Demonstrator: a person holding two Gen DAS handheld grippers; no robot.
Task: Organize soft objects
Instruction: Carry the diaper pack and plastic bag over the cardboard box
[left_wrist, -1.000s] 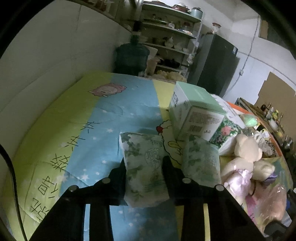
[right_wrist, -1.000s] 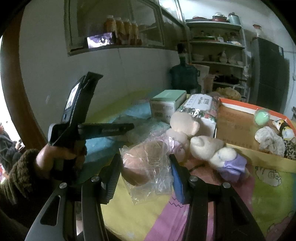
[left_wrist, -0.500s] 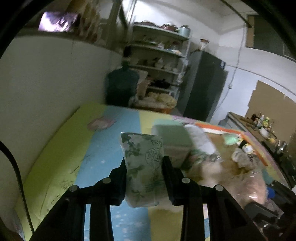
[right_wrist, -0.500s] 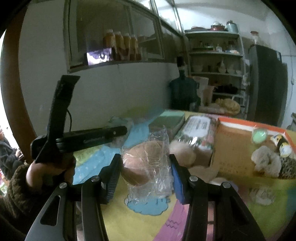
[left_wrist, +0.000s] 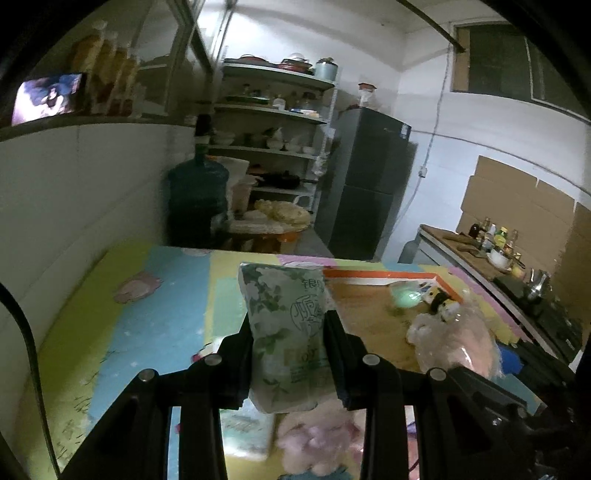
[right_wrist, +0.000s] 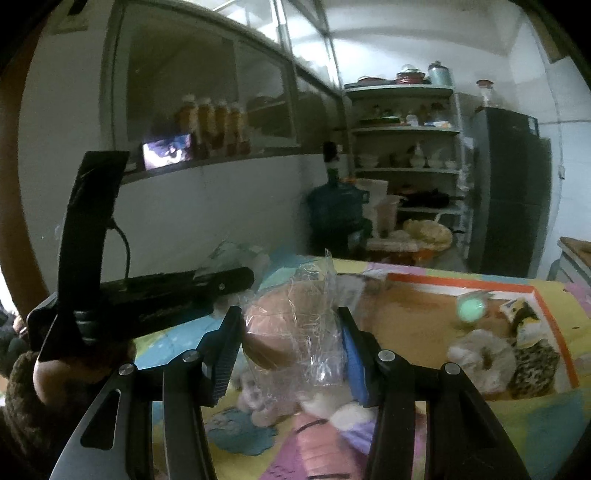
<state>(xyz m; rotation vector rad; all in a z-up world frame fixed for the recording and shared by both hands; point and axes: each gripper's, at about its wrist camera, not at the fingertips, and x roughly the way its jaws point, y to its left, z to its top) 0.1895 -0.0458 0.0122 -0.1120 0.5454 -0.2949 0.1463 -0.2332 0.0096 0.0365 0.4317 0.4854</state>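
My left gripper (left_wrist: 289, 347) is pinching the green floral tissue pack (left_wrist: 286, 332) at its lower half, both pads pressed into the wrapper, pack upright and lifted clear of the patchwork mat (left_wrist: 147, 325). My right gripper (right_wrist: 291, 350) is clamped on the clear plastic bag (right_wrist: 295, 332) with a pinkish-brown soft item inside, bag crumpled between the pads and also off the mat. Below the left fingers, at the near edge of the mat, I see a pink plush toy (left_wrist: 314, 439) and another pale pack (left_wrist: 245, 432), both blurred. Past the tissue pack, toward the far right corner of the mat, sits the orange-rimmed cardboard tray (left_wrist: 380, 275) holding a green ball (right_wrist: 470, 307), a fluffy white ring (right_wrist: 484, 358) and a leopard-print piece (right_wrist: 535, 363). In the right wrist view the left gripper body sits at the left, held by a hand (right_wrist: 79, 369) in a dark knit sleeve. Beyond the far edge of the mat: water jug (left_wrist: 197, 199), shelf unit (left_wrist: 273, 147), dark fridge (left_wrist: 365, 184).
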